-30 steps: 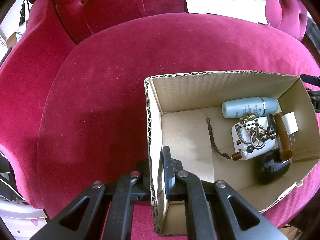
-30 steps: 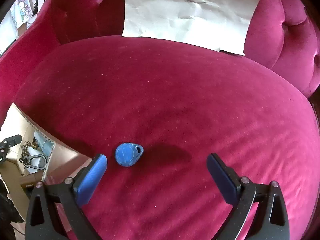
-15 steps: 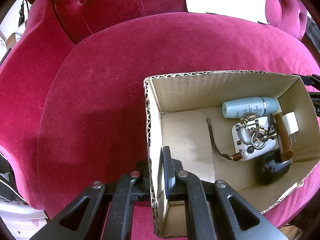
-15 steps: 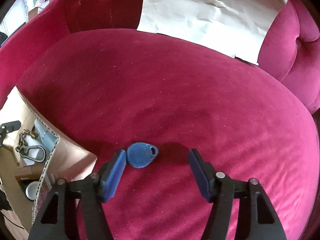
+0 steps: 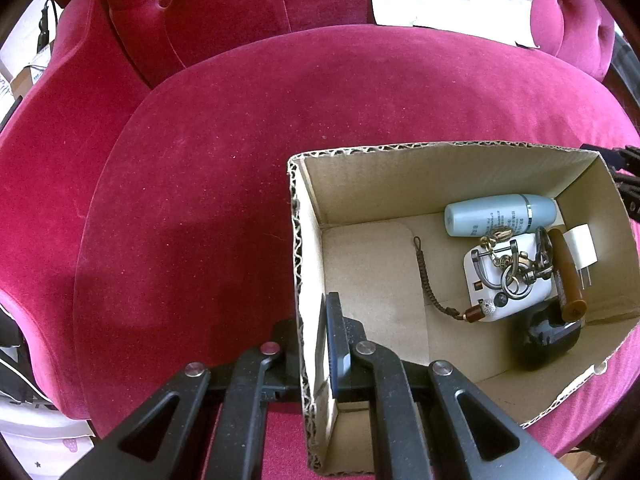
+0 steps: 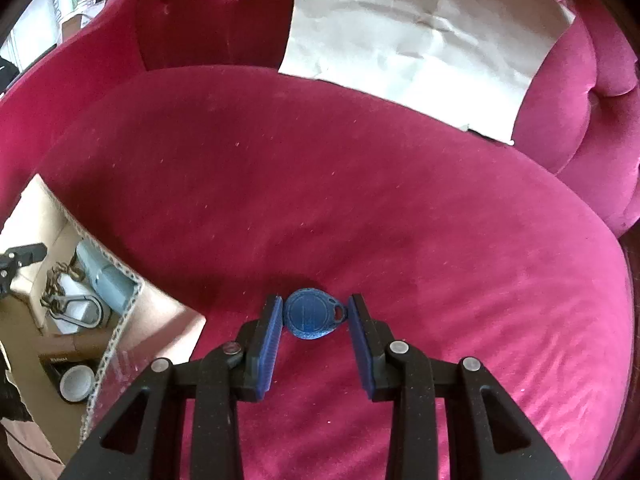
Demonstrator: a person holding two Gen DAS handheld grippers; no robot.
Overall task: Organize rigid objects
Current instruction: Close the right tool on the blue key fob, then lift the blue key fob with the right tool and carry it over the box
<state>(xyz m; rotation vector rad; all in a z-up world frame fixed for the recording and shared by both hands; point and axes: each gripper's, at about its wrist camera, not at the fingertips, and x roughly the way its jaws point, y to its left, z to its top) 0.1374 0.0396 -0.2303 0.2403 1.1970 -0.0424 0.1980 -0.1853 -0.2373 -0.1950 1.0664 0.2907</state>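
A blue key fob (image 6: 312,318) lies on the crimson velvet seat, its ring end pointing right. My right gripper (image 6: 314,312) is closing around it, and the blue pads (image 6: 272,328) touch its two ends. An open cardboard box (image 5: 440,152) sits on the seat to the left of the fob. My left gripper (image 5: 320,328) is shut on the box's near left wall, one finger inside and one outside. The box holds a pale blue bottle (image 5: 500,214), a white adapter (image 5: 480,300) with metal key rings on it, a brown tube (image 5: 568,280) and a black item (image 5: 548,340).
A creased sheet of pale paper (image 6: 420,40) leans against the tufted backrest (image 6: 580,100). A braided cord (image 5: 426,276) lies on the box floor. The box corner (image 6: 132,292) stands close to the right gripper's left finger. The seat stretches bare to the right.
The right gripper's jaws have come in from wide apart onto the fob, and the gripper has sunk closer to the seat. The left gripper and the box have not moved.
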